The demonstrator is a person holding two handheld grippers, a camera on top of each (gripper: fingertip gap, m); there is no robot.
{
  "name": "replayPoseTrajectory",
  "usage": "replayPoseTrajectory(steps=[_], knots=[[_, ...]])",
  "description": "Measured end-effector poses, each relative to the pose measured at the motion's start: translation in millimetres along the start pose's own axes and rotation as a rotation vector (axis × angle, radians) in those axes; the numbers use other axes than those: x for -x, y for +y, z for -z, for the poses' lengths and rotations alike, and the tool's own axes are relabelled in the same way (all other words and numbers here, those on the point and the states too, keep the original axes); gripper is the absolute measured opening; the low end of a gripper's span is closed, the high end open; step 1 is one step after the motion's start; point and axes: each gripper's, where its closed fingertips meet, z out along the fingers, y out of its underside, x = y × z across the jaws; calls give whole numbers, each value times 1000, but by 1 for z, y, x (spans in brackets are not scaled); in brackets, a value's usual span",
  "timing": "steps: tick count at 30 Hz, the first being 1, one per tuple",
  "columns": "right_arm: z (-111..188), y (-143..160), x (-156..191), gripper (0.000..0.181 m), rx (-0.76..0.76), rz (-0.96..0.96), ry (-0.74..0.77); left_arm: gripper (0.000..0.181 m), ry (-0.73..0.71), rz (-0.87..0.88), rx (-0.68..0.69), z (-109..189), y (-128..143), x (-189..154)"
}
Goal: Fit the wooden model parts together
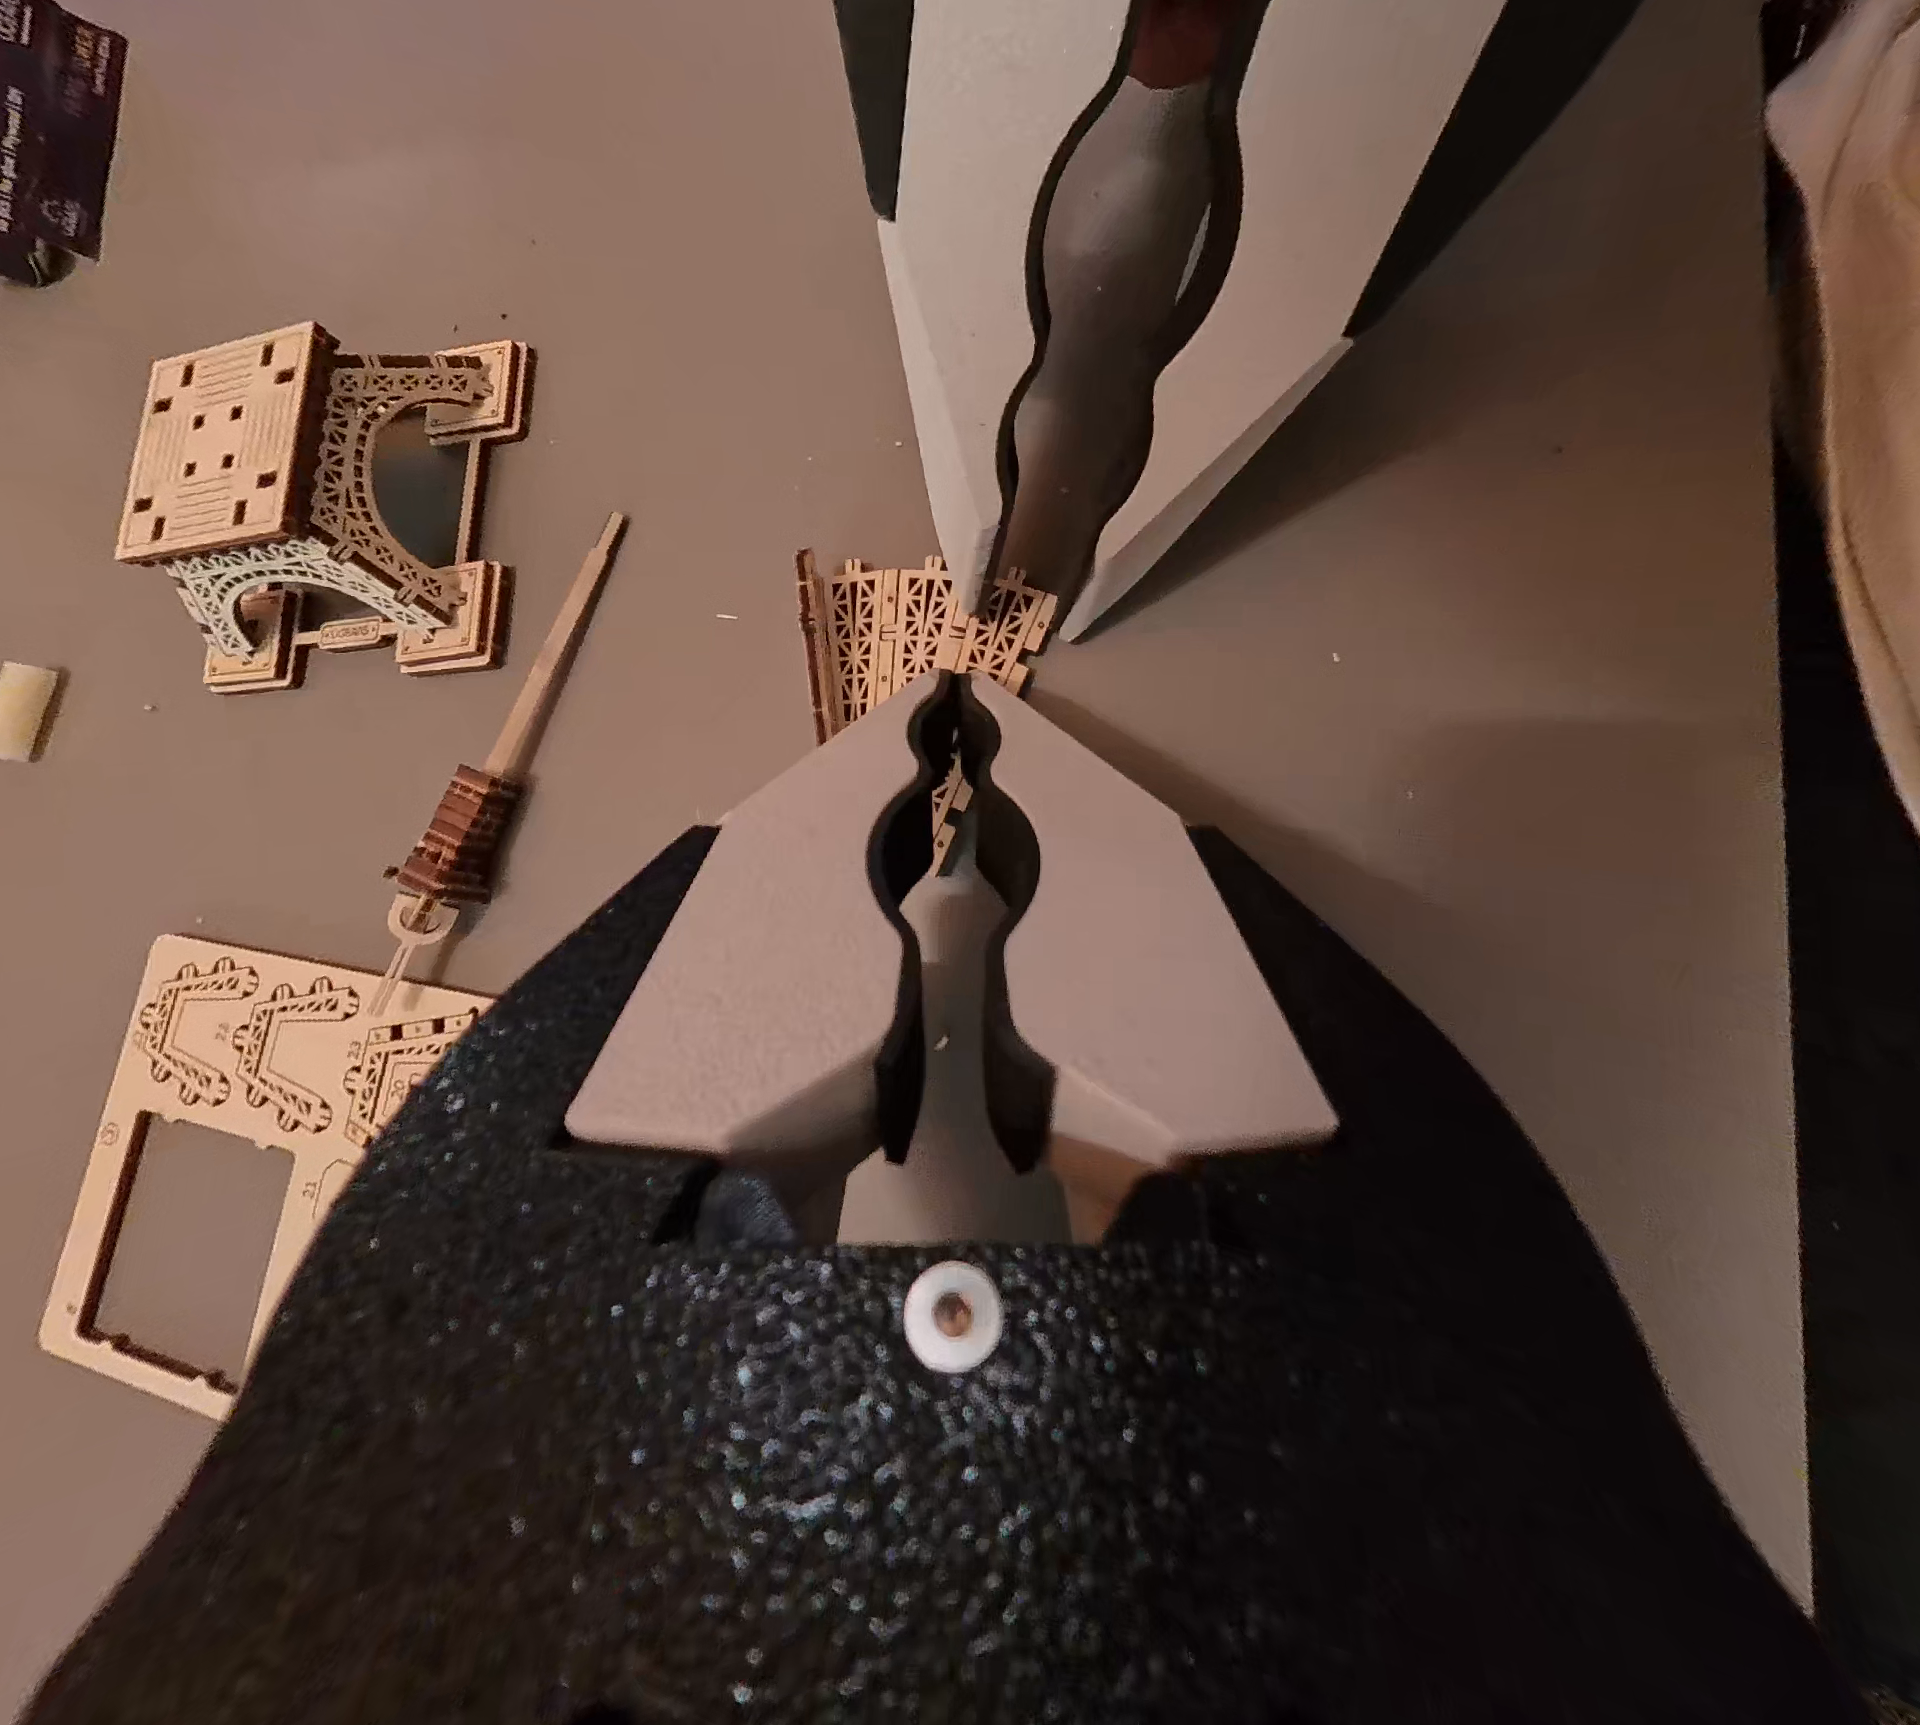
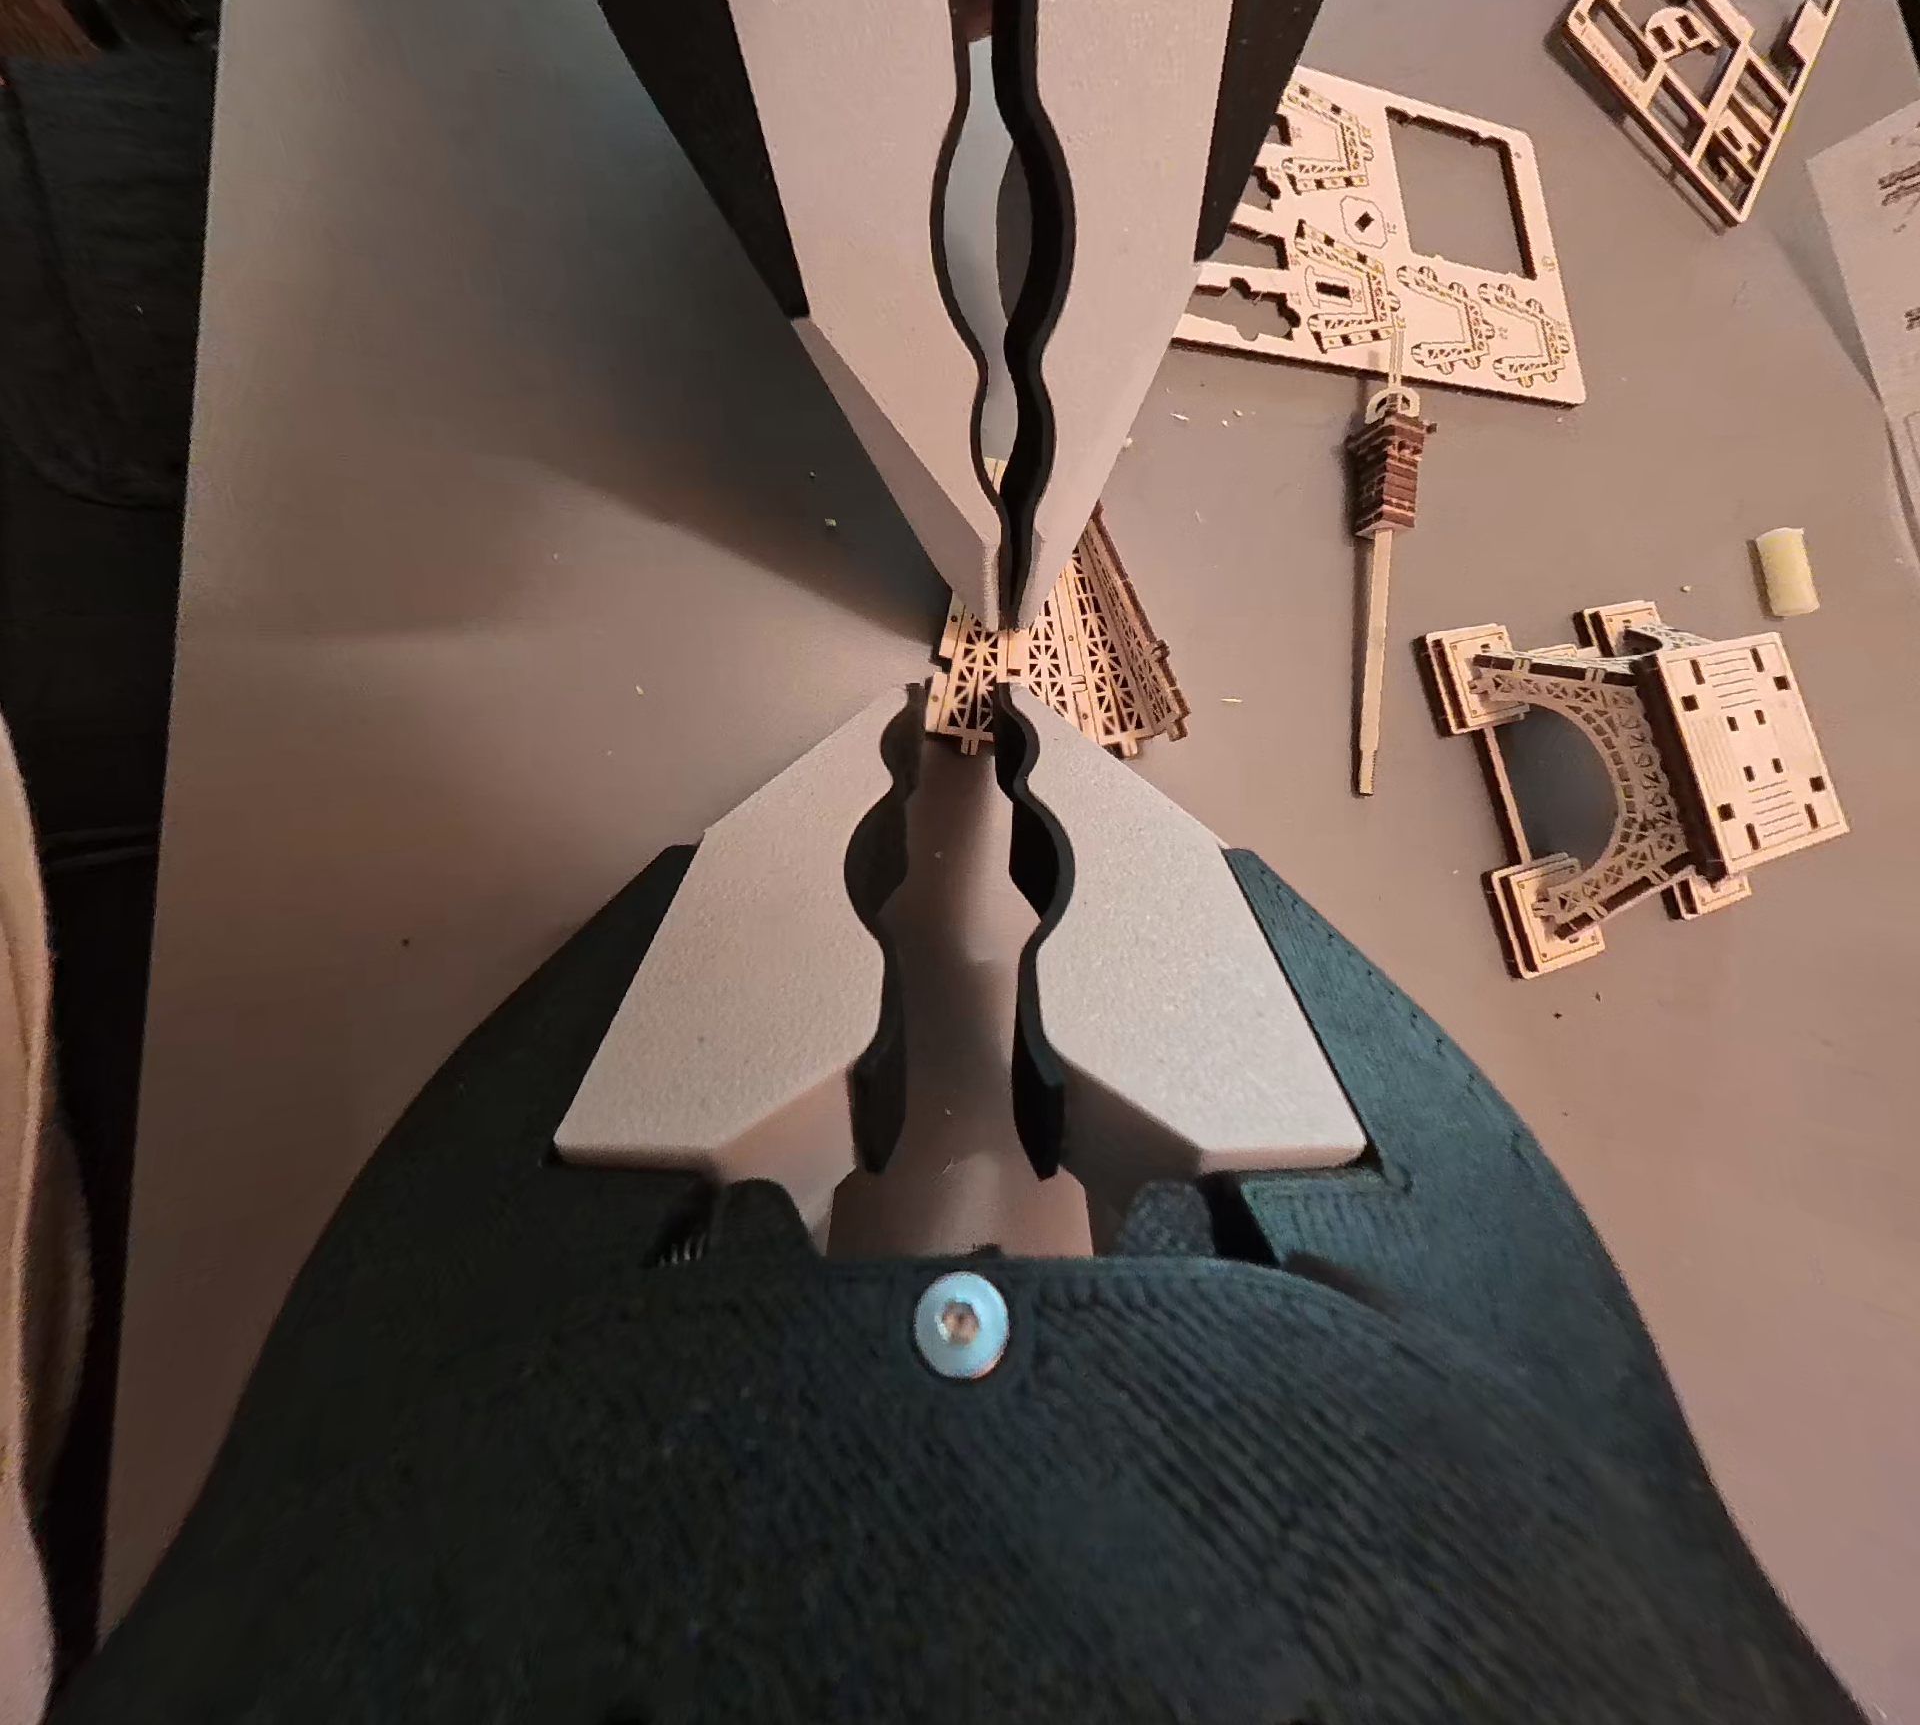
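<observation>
Wooden lattice piece [image 1: 914, 636] between both tools' [image 1: 958, 688] tips.

We see lattice piece [image 1: 914, 636] mid-table; tower base [image 1: 312, 501] at 9 o'clock of it, spire stick [image 1: 520, 740] between them, parts sheet [image 1: 208, 1156] at 7 o'clock.

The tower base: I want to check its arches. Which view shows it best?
The right wrist view: the tower base lies near and sharp, one arch facing the camera. The left wrist view shows the same base whole but smaller, near the left edge, with two arches visible.
</observation>
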Motion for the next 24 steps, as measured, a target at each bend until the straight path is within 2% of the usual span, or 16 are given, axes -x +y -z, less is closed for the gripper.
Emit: replayPoseTrajectory(steps=[1, 6, 11, 24], knots=[[0, 0, 0, 11, -3, -5, -3, 0, 2, 7, 1, 0, 0, 0], [0, 1, -2, 11, -2, 2, 9, 0, 20, 86, -1, -1, 0, 2], [-1, 1, -4, 11, -17, -15, 12, 0, 23, 148, 52, -2, 1, 5], [0, 4, -7, 10, 18, 37, 27, 0, 82, 254, 253, -5, 1, 7]])
